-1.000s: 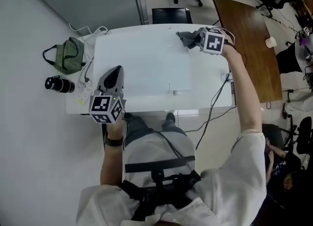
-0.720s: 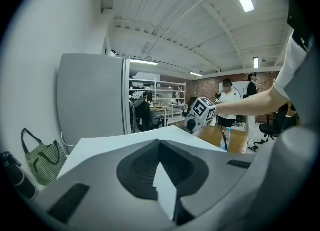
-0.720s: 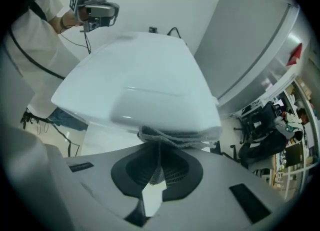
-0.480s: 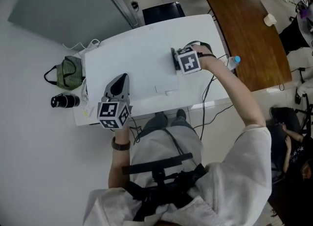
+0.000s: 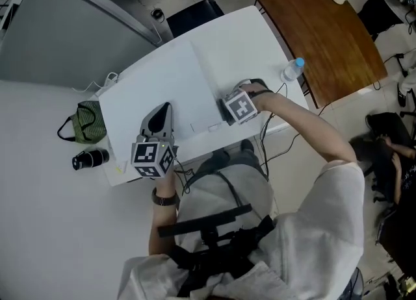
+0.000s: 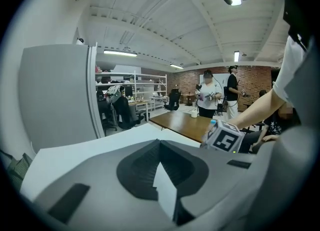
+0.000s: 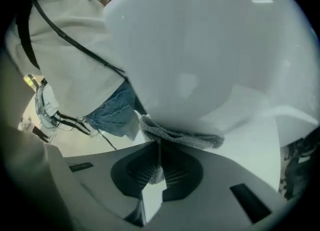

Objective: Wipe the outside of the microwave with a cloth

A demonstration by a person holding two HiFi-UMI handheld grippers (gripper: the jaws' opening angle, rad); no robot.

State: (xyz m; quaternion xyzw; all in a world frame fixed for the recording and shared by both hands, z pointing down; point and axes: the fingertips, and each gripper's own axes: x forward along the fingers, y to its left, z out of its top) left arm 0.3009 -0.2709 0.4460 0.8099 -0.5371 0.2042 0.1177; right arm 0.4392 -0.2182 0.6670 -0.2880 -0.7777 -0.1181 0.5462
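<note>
Right gripper (image 7: 159, 147), pinching cloth (image 7: 181, 136), is sliding nearer across microwave (image 5: 169, 78).
I'm judging this top pass nearly done; left gripper (image 6: 160, 142) is idling closed, empty.

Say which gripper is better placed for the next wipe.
Right: the right gripper is shut on the cloth against the microwave; the left gripper is shut on nothing.

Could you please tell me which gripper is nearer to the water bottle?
Right. The right gripper, shut on the cloth, is a short way left of the water bottle; the left gripper is much farther left, across the white top.
</note>
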